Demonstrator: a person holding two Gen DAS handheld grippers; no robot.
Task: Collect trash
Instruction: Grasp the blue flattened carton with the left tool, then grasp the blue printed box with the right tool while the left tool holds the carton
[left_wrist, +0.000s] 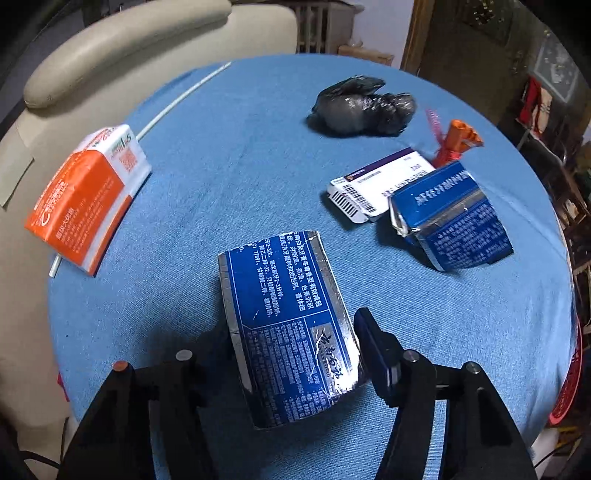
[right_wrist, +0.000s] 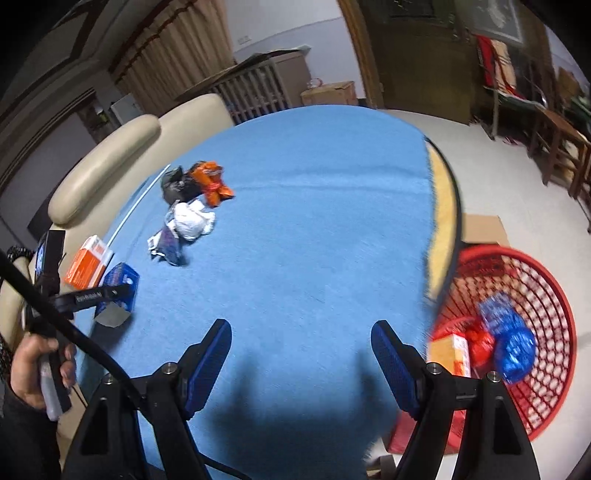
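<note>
A blue and silver carton (left_wrist: 288, 325) sits between the fingers of my left gripper (left_wrist: 295, 328), which is shut on it; the right pad (left_wrist: 373, 347) presses its edge and the left pad is hidden behind it. From the right wrist view the same carton (right_wrist: 122, 277) hangs in the left gripper (right_wrist: 110, 293) just above the blue tablecloth (right_wrist: 314, 221). My right gripper (right_wrist: 301, 326) stands open over bare cloth, nothing between its fingers. A red mesh basket (right_wrist: 546, 295) on the floor to the right holds a blue bag (right_wrist: 513, 336) and an orange box (right_wrist: 448, 350).
On the cloth lie an orange and white box (left_wrist: 88, 199), a black bag (left_wrist: 364, 109), a white barcode box (left_wrist: 376, 181), a second blue carton (left_wrist: 454, 221), an orange wrapper (left_wrist: 458, 140) and a thin white stick (left_wrist: 181, 99). A beige sofa (left_wrist: 110, 44) borders the table's left.
</note>
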